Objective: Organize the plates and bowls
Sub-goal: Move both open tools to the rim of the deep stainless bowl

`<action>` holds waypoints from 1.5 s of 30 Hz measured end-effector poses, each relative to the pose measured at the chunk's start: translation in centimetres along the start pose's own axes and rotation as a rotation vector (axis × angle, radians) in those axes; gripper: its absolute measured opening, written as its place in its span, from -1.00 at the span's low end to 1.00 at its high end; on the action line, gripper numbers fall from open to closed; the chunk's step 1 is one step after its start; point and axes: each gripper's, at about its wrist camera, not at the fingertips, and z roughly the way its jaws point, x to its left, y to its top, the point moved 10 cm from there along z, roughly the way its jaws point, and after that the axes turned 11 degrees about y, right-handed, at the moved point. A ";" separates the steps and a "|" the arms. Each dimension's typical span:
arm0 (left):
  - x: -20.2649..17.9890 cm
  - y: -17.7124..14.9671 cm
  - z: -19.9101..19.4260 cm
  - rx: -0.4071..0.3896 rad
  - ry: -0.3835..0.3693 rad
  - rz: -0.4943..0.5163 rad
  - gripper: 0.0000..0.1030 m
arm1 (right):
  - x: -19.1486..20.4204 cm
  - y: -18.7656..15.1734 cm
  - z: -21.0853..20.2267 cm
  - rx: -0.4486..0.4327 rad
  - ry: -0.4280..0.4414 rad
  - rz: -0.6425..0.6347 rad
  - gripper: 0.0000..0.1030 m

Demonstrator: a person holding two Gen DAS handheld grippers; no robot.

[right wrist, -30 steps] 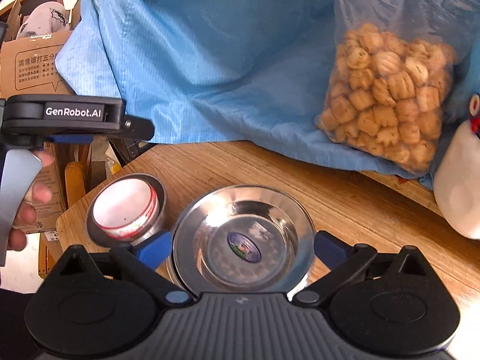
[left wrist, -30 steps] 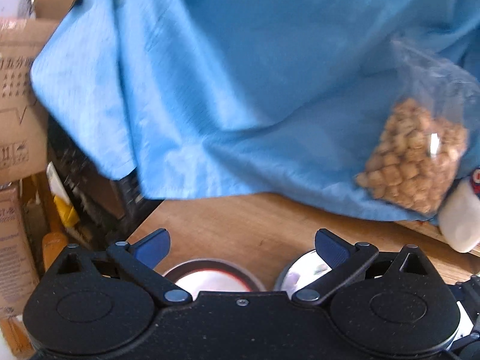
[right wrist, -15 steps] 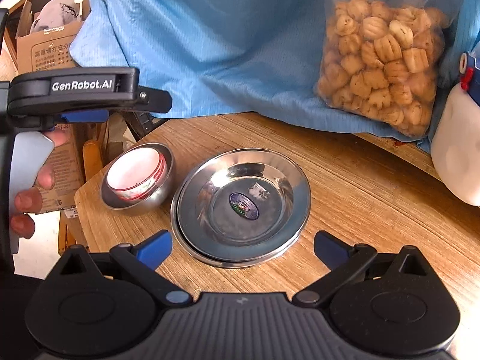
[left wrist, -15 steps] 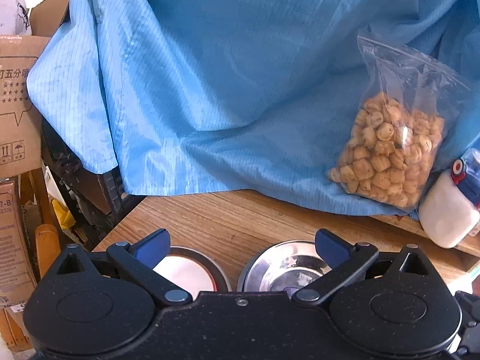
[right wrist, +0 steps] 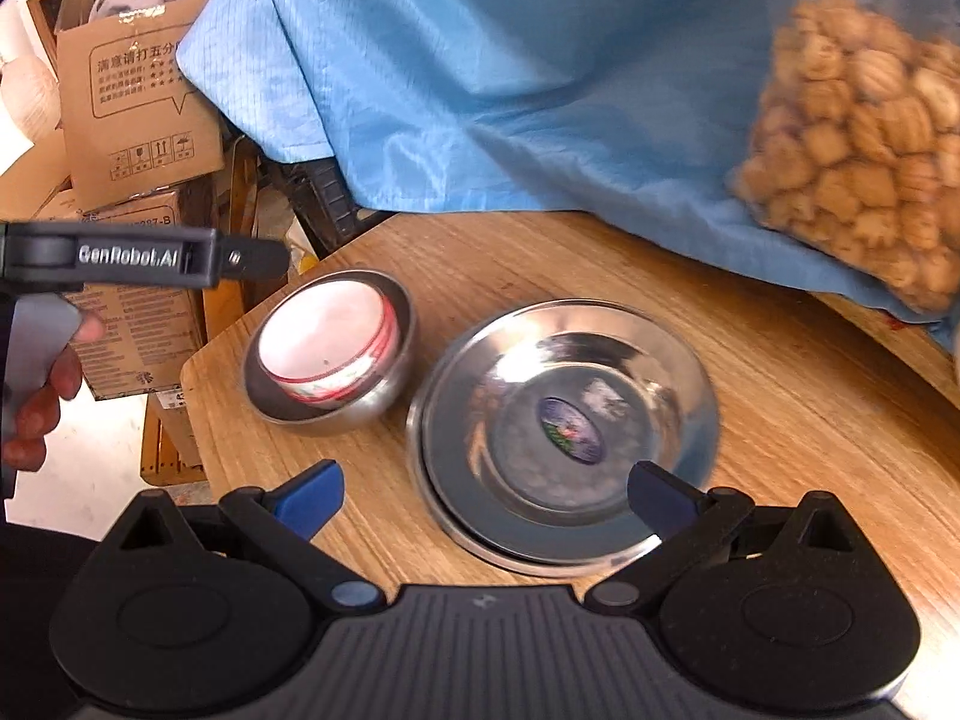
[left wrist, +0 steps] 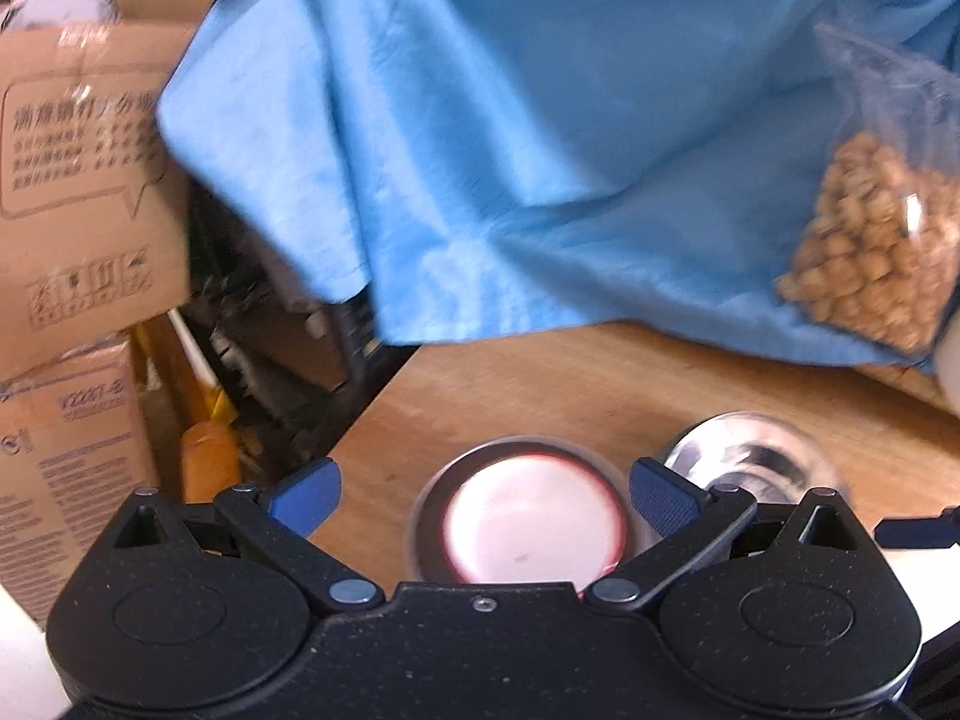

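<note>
Wooden counter (right wrist: 600,276) with rounded corner, pale grain running across. Draped over its far side, a blue cloth (right wrist: 480,60); against that cloth, right of the steel plates, a clear bag of biscuits (right wrist: 858,138). Beyond the counter's left edge, stacked cardboard boxes (right wrist: 132,102) printed with Chinese text, topped by a white bundle.

Near the counter's centre, stacked steel plates (right wrist: 564,432): shallow, mirror-bright, round sticker in the well, rim of a second plate showing beneath the top one. Just left of the plates and apart from them, close to the rounded corner, a steel bowl (right wrist: 330,354) holding a smaller white bowl with red band (right wrist: 327,342), nested upright inside.

Right hand-held gripper (right wrist: 483,495) poised above the near rim of the plates, blue-tipped jaws spread wide, grasping nothing. Left hand-held gripper (left wrist: 480,495) likewise released, jaws wide on either side of the nested bowls in its own blurred view; seen from the right wrist camera as a black bar marked "GenRobot.AI", left of the steel bowl, bare fingers (right wrist: 36,402) wrapped around its grey handle.
</note>
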 end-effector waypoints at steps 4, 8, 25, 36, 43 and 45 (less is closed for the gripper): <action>2.7 -0.3 0.9 0.012 -0.003 -0.025 0.98 | 1.1 0.8 0.9 0.013 -0.018 -0.014 1.00; 5.2 -0.5 1.9 0.015 -0.003 -0.034 0.98 | 2.2 1.4 1.8 0.025 -0.047 -0.022 1.00; 6.9 -3.4 6.7 0.151 -0.085 0.088 0.98 | 5.2 0.8 5.3 0.109 -0.124 0.021 1.00; 6.5 -2.8 9.0 0.158 -0.143 0.170 0.98 | 5.1 1.0 6.5 0.077 -0.162 0.081 1.00; 5.3 -2.4 10.1 0.170 -0.181 0.249 0.98 | 4.9 1.1 6.4 0.086 -0.159 0.237 0.99; 5.0 -2.5 10.4 0.175 -0.187 0.273 0.98 | 4.6 1.0 6.5 0.092 -0.165 0.287 0.99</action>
